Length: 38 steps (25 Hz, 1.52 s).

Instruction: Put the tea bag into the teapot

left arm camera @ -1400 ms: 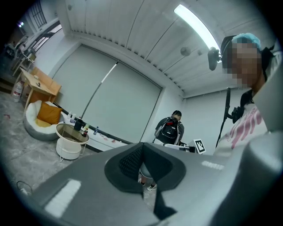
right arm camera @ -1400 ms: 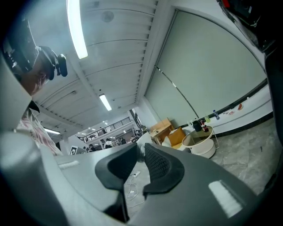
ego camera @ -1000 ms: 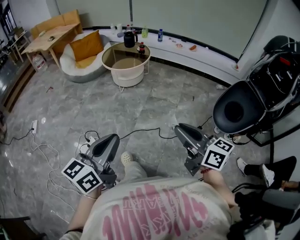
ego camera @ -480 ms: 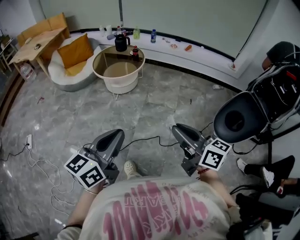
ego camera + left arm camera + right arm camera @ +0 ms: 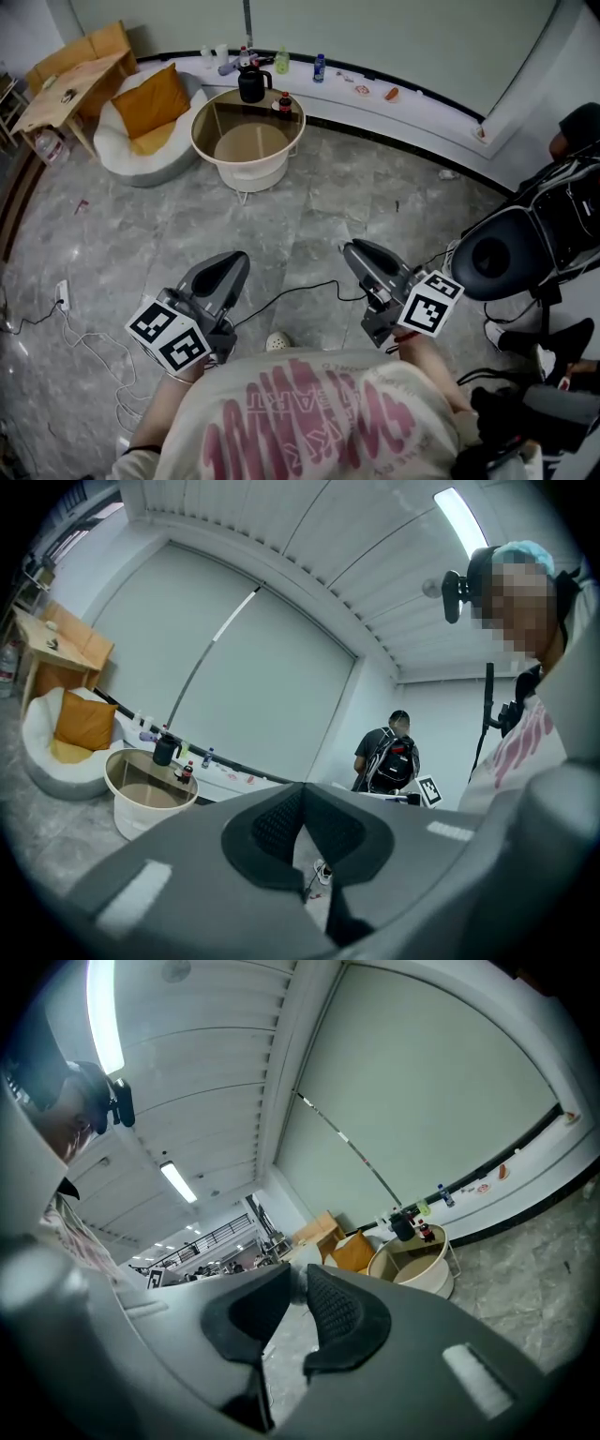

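Black teapot (image 5: 251, 84) stands on the round table (image 5: 217, 114) at the far side of the room, well apart from both tongs, and no tea bag shows in any view. Of the 2, the left gripper (image 5: 231, 262) has its jaws closed on nothing. The right gripper (image 5: 353, 251) has them a crack apart and empty, so the whole task seems left.

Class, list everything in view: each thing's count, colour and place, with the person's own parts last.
round table: one, cream, glass top, upper middle
teapot: one, black, table's far edge
cola bottle: one, dark, on table beside teapot
cushion: one, orange, on white seat, upper left
office chair: one, black, right
cable: one, black, floor between claws
left claw: one, grey, lower left, shut
right claw: one, grey, lower middle, slightly open
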Motion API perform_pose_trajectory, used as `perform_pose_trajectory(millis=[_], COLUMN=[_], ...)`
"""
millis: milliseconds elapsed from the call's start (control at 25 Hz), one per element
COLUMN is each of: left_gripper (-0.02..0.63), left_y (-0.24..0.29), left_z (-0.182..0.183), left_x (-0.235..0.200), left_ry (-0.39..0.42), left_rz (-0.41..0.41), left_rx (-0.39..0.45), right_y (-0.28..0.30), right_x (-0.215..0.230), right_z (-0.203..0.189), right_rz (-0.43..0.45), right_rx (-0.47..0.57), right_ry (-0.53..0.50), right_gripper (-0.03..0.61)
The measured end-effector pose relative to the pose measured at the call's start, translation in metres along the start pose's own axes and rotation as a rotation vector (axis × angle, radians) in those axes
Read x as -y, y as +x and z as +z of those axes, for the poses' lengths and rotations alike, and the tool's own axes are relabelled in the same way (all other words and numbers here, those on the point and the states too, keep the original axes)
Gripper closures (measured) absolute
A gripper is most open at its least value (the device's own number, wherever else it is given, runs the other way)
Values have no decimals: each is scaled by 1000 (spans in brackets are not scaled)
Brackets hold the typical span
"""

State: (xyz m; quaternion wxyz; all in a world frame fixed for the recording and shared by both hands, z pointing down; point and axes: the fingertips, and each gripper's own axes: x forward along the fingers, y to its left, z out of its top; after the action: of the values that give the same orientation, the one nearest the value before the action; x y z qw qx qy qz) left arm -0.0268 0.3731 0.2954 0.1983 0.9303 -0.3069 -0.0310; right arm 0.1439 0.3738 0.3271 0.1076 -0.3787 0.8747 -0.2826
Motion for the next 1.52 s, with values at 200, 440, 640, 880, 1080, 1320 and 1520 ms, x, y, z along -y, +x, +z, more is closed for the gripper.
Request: perform_pose_trajectory(millis=[200, 440, 640, 880, 1080, 1320, 1520], left_gripper=[597, 597, 597, 597, 598, 597, 598], left_y=[-3, -10, -12, -17, -16, -9, 0], left_z=[20, 23, 20, 26, 13, 22, 34], left_x=[-41, -70, -79, -86, -84, -113, -135], left_ry=[3, -11, -21, 2, 67, 8, 3], left_rz=[4, 3, 1, 19, 9, 82, 131], left_rx=[22, 41, 39, 50, 14, 38, 52], right_y=[39, 69, 82, 99, 106, 132, 160], right_x=[2, -2, 5, 2, 13, 33, 47], right_z=[-1, -10, -6, 0, -3, 14, 34], right_rz=[-5, -5, -20, -3, -4, 11, 39], right_rx=[2, -36, -18, -28, -46, -48, -45], right_ry=[0, -8, 20, 36, 54, 61, 82], right_gripper=[518, 518, 518, 518, 518, 518, 518])
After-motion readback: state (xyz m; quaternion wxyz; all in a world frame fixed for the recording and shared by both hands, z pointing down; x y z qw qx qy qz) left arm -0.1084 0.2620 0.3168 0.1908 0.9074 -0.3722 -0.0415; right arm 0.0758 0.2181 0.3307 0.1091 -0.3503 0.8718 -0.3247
